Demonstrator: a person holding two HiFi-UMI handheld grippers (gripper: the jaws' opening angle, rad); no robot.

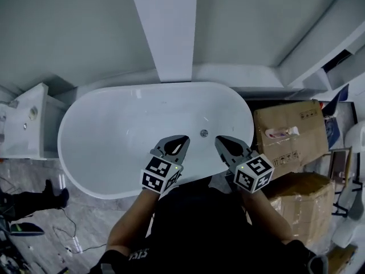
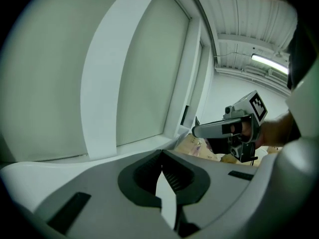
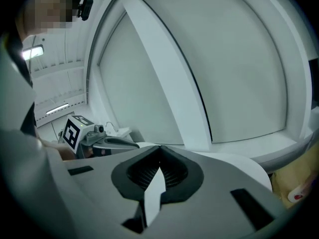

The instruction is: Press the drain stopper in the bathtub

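A white oval bathtub (image 1: pixel 102 136) fills the middle of the head view. Its small round metal drain stopper (image 1: pixel 204 133) sits on the tub floor near the right end. My left gripper (image 1: pixel 185 137) hovers over the tub's near side, left of the stopper, jaws shut with nothing between them. My right gripper (image 1: pixel 217 138) is just right of and slightly nearer than the stopper, also shut and empty. In the left gripper view my left gripper (image 2: pixel 162 153) points at the wall, with the right gripper (image 2: pixel 195 131) beside it. The right gripper view shows the right gripper (image 3: pixel 159 147) tips closed.
A white vertical beam (image 1: pixel 166 27) rises behind the tub. Cardboard boxes (image 1: pixel 288 133) stand stacked to the right. A white cabinet with a basin (image 1: pixel 25 121) is at the left. Cables and a dark shoe (image 1: pixel 40 196) lie on the grey floor at lower left.
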